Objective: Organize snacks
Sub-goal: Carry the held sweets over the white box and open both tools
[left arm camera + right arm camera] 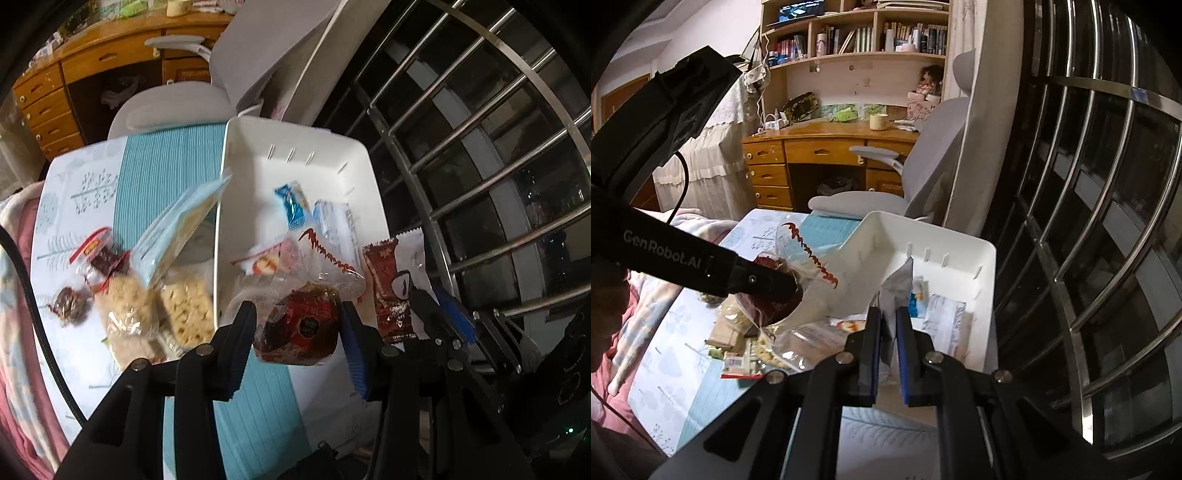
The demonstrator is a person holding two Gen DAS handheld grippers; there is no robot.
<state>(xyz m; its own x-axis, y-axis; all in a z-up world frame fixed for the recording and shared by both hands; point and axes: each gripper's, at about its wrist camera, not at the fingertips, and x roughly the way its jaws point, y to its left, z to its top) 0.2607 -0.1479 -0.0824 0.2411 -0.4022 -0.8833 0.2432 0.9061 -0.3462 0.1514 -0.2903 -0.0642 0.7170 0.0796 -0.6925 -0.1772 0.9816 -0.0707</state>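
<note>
Dark window with curved steel bars (498,155) along the right, wooden desk with drawers (812,155) and bookshelves (857,40) at the far wall, grey office chair (923,166) in front of it. Nearer, bench (74,184) under a pale cloth printed with trees, with a teal ribbed mat (166,166) laid across the middle. White rectangular plastic bin (295,147) on the bench by the window, holding a blue-wrapped candy (291,203), a silvery-blue packet (338,221) and a red-and-white packet (266,262). Left of the bin, a loose heap on the cloth: two clear bags of puffed-rice squares (155,306), a pale blue pouch (177,229), small dark wrapped pieces (72,304). Left gripper (297,317) part-spread, pinching a clear-wrapped dark red round cake (301,325) just above the bin's near edge. Right gripper (888,336) pressed nearly together on a thin brown-and-white sachet (389,291), held over the bin's near right corner.
</note>
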